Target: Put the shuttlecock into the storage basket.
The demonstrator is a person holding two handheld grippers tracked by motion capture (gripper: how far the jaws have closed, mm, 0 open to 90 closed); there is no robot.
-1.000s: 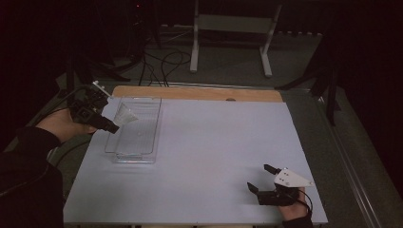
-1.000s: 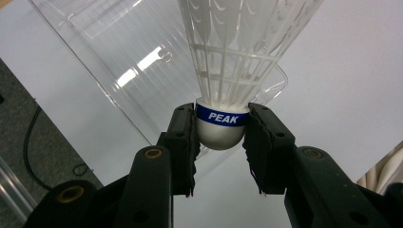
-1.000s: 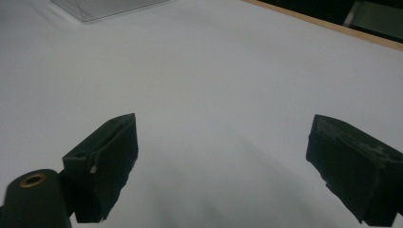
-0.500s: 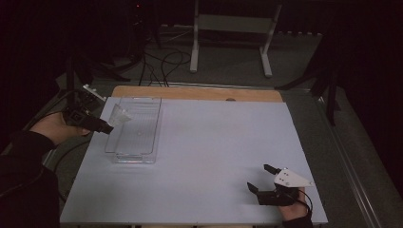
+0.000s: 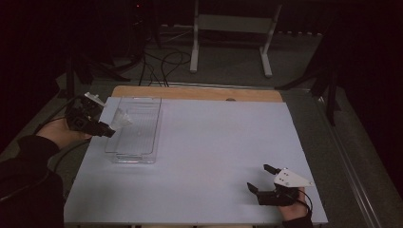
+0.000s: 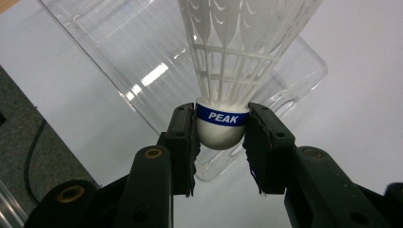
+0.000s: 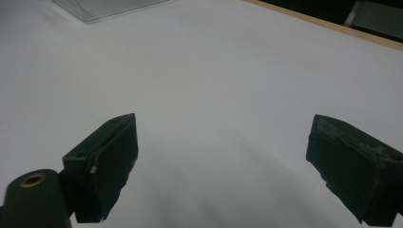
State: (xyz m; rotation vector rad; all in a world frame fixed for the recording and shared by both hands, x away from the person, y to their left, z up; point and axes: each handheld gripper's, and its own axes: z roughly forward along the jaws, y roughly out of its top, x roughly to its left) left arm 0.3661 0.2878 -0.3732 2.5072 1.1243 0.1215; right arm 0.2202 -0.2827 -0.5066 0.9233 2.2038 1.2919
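A white shuttlecock (image 6: 235, 61) with a blue band marked PEAK is gripped by its cork base in my left gripper (image 6: 219, 133). The jaws press on both sides of the cork. In the high view the left gripper (image 5: 108, 130) is at the left edge of a clear plastic tray (image 5: 135, 130), and the shuttlecock (image 5: 121, 119) reaches over the tray's left wall. My right gripper (image 5: 260, 178) rests near the table's front right corner, open, with bare white surface between its jaws (image 7: 223, 161).
The white tabletop (image 5: 214, 142) has a wooden strip (image 5: 199, 93) along its far edge. Beyond the table stand a white frame (image 5: 233, 33) and cables on the dark floor. A corner of the clear tray (image 7: 104, 7) is at the top of the right gripper view.
My left gripper has moved down and toward the near left with the shuttlecock, from above the tray's far end to its left wall. The right gripper has stayed in place.
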